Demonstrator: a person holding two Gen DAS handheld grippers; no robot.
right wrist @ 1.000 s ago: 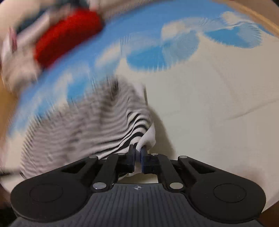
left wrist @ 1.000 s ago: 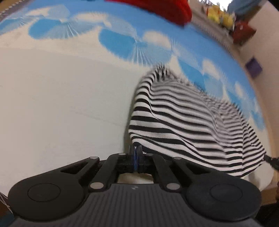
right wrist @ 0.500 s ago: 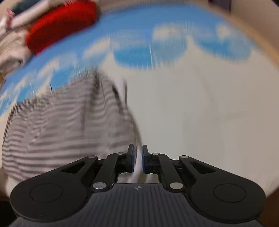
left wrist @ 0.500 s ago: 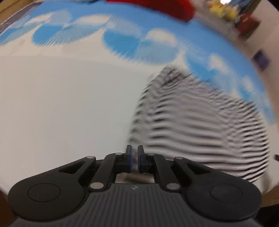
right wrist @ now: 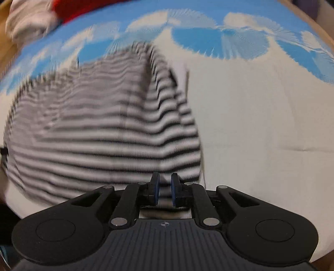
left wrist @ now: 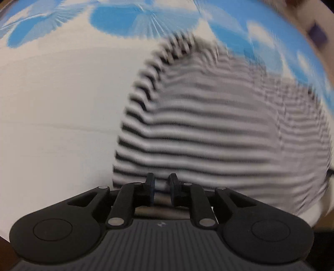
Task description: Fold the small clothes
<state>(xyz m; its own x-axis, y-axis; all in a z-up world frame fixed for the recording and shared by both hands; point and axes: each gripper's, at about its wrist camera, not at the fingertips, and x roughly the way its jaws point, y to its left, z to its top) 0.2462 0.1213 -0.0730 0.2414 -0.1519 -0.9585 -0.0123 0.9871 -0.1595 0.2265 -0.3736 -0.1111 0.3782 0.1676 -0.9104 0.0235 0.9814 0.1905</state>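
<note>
A black-and-white striped garment (left wrist: 219, 129) lies flat on a white and blue patterned cloth (left wrist: 52, 108). In the left wrist view it fills the right half, blurred by motion. My left gripper (left wrist: 161, 183) is open a little, empty, just above the garment's near left edge. In the right wrist view the same garment (right wrist: 100, 133) fills the left half. My right gripper (right wrist: 165, 183) is open a little, empty, over the garment's near right corner. A white inner edge of the garment (right wrist: 186, 83) shows along its right side.
A red garment (right wrist: 83, 6) and a pale folded cloth (right wrist: 27, 23) lie at the far edge of the cloth cover (right wrist: 261, 125). A purple object (left wrist: 317, 35) sits beyond the cover at the far right.
Both grippers were shut on the striped garment's near corners a second ago. They have let go, opened slightly, and the garment now lies flat.
</note>
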